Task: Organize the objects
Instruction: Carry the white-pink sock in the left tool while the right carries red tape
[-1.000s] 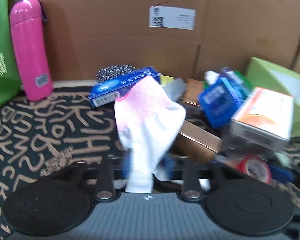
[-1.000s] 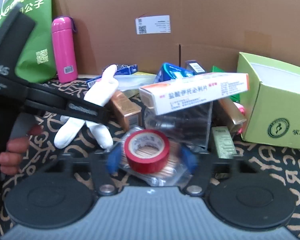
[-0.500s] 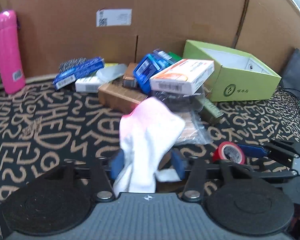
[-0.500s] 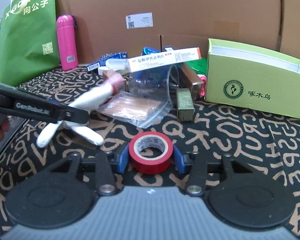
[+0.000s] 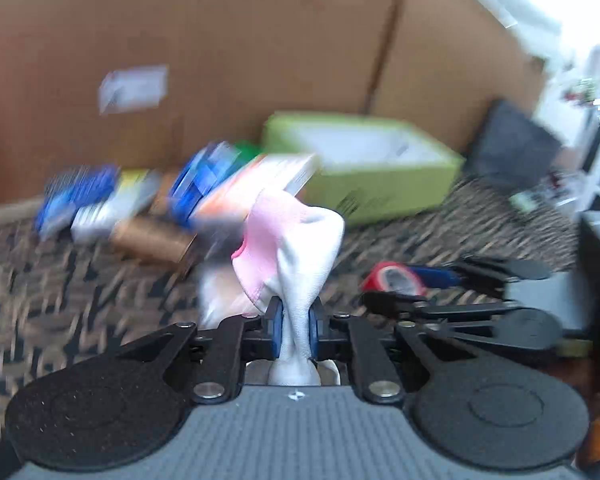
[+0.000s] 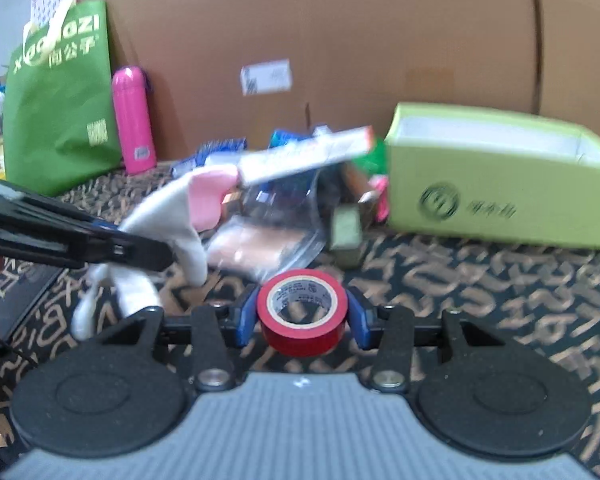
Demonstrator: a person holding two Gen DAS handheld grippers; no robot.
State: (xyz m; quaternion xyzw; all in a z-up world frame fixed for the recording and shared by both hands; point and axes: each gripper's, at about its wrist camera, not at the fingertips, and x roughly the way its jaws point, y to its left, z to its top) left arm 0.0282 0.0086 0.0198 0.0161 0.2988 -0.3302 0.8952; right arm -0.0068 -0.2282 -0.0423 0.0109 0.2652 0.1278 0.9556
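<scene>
The left tool (image 5: 294, 322) was clamped tight on a white and pink sock (image 5: 296, 248), its blue pads pinching the fabric at a narrow waist while the rest of the sock stood up above them; in the right wrist view that sock (image 6: 180, 208) hung off the table, draped over the left tool's dark fingers (image 6: 100, 246); the right tool (image 6: 302, 318) gripped a red roll of tape (image 6: 302, 312) between its blue pads, the roll's hole facing the camera; behind both, on the patterned cloth (image 6: 480, 280), lay a blurred heap of small boxes (image 6: 304, 154) and a clear bag (image 6: 268, 240); a light green open box (image 6: 500, 180) sat to the right of the heap; a pink bottle (image 6: 134, 120) stood upright beside a green bag (image 6: 60, 92) against the cardboard wall (image 6: 340, 32).
</scene>
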